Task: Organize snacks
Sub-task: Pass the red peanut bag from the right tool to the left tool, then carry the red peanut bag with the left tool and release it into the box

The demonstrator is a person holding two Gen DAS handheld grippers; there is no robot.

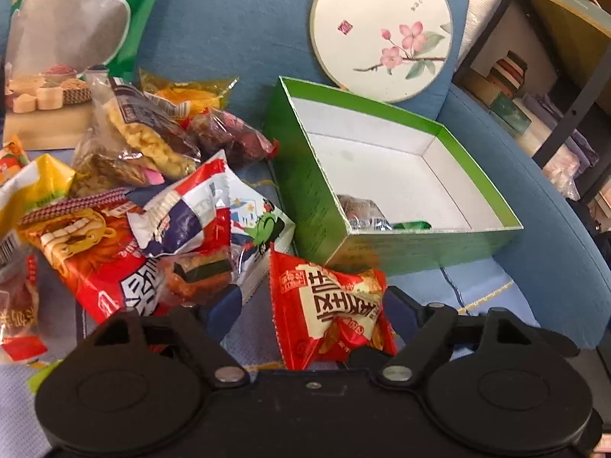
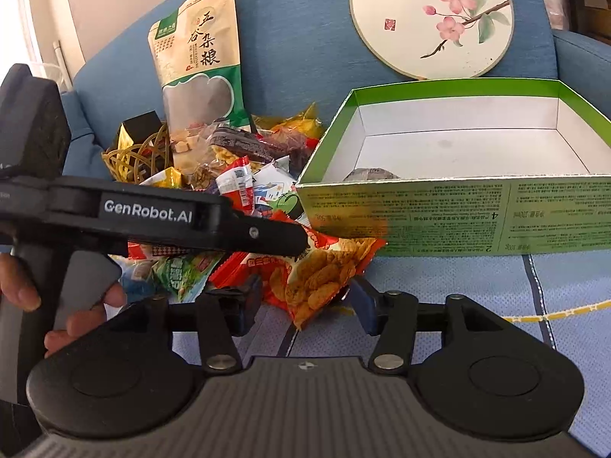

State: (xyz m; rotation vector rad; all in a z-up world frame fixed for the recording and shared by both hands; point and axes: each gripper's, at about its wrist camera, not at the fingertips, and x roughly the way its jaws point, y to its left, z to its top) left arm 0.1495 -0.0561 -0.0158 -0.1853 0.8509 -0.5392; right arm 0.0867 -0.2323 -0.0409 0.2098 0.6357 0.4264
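Nearest thing: red snack packet, lying on the sofa seat just in front of the green box's near wall, at that wall's left corner. Long axis runs roughly away from both cameras, tilted a bit toward the snack pile; its far end points at the box corner.

Left gripper: jaws spread wide, nothing clamped. In its own view the packet sits between the fingers, nearer the right-hand one; no pad is visibly pressing on it. In the right wrist view one left finger lies across the top of the packet.

Right gripper: also released, jaws wide, packet's near end between them. Can't tell if a pad touches it.

Judgement: both tools straddle the same packet, so neither is clearly nearer. The left one comes in from the pile side, the right one square onto the box wall. The box lies straight beyond the packet, so the move is close, lift over the near wall, drop.

Green box: open, white inside, mostly bare. A silver-wrapped item and something green sit at its near corner.

Snack pile is left of the box, well apart from its far side.

Behind, against the sofa back: grain pouch standing up, round floral lid leaning.
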